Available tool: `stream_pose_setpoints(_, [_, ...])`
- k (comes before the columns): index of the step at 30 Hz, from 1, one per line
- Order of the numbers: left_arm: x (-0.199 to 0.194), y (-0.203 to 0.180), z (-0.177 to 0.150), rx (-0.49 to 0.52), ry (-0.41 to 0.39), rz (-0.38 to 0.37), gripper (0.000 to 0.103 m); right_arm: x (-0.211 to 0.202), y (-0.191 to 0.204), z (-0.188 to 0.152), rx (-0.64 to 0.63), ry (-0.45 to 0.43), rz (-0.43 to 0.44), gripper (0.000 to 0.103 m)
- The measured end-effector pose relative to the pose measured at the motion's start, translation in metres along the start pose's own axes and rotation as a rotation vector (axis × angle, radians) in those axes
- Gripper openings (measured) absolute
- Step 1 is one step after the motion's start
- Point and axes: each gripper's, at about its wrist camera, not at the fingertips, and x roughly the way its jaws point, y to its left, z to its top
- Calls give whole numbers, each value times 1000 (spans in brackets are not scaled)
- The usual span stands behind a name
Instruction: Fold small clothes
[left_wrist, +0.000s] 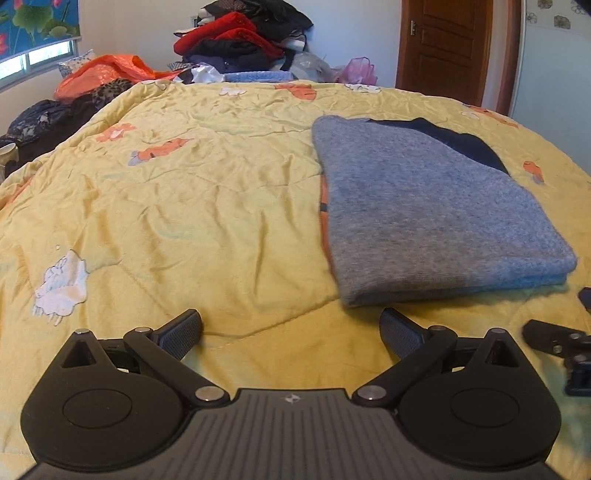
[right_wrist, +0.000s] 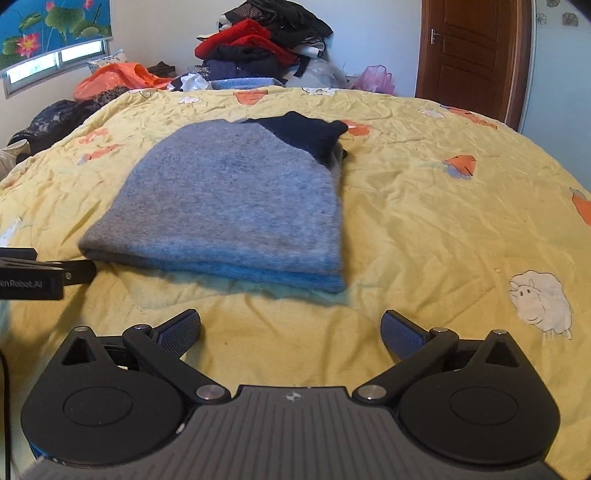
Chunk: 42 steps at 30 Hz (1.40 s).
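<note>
left wrist view: left gripper (left_wrist: 291, 334) hangs low over the yellow quilt (left_wrist: 184, 192), jaws spread wide, nothing between them. grey sweater (left_wrist: 436, 214) lies folded into a flat rectangle ahead and to the right of it, near the quilt's near edge, navy part (left_wrist: 465, 142) showing at its far end. tip of the right gripper (left_wrist: 557, 347) pokes in at the right edge.

right wrist view: right gripper (right_wrist: 291, 332) also low over the quilt (right_wrist: 443, 221), jaws wide apart and empty, just short of the sweater (right_wrist: 229, 206), whose doubled fold edge faces the camera. left gripper body (right_wrist: 37, 277) sits just beside the sweater's near left corner, apart from it.

judgement: both tools are clear of the cloth and the layers are stacked neatly, so this garment looks done; open jaws fit a release or a reach for the next piece. sweater sits on the bare middle of the quilt, likely because that is the flat working area. clothes pile (left_wrist: 240, 40) is heaped beyond the far edge, probably the unfolded stock. wooden door (right_wrist: 469, 48) behind.
</note>
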Motion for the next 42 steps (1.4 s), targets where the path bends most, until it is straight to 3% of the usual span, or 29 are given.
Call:
stream_pose_setpoints(10, [-2, -14, -8, 25, -40, -29, 103, 11, 11, 6, -12, -2, -25, 103])
stream_pose_setpoints(42, [-4, -15, -10, 5, -53, -14, 103, 21, 13, 13, -9, -1, -28, 103])
